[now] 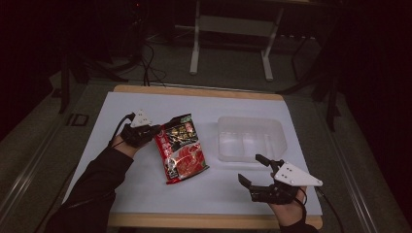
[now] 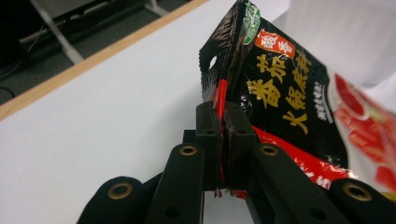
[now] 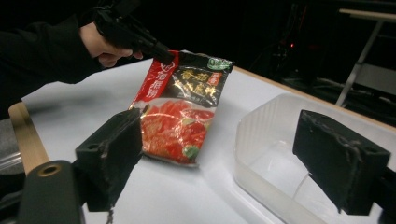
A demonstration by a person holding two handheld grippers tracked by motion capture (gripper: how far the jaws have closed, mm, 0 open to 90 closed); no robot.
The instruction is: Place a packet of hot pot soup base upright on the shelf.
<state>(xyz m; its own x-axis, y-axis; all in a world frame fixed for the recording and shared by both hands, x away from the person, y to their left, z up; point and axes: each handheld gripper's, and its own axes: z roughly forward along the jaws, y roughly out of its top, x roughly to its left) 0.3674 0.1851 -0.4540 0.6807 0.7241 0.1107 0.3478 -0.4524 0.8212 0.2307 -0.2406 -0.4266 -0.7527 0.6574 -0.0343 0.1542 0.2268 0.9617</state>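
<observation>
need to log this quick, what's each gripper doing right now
Left gripper: jaws closed on the top edge of the red and black packet.
Right gripper: jaws open, holding nothing, beside the clear plastic container.

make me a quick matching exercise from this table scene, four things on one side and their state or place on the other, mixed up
1. left gripper
2. right gripper
3. sauce packet
4. clear plastic tub

a. empty, on the table's right half
b. jaws open, holding nothing
c. pinched at one top corner, bottom edge down at the table
d. shut on a packet's edge

Pairs: 1-d, 2-b, 3-c, 4-a
</observation>
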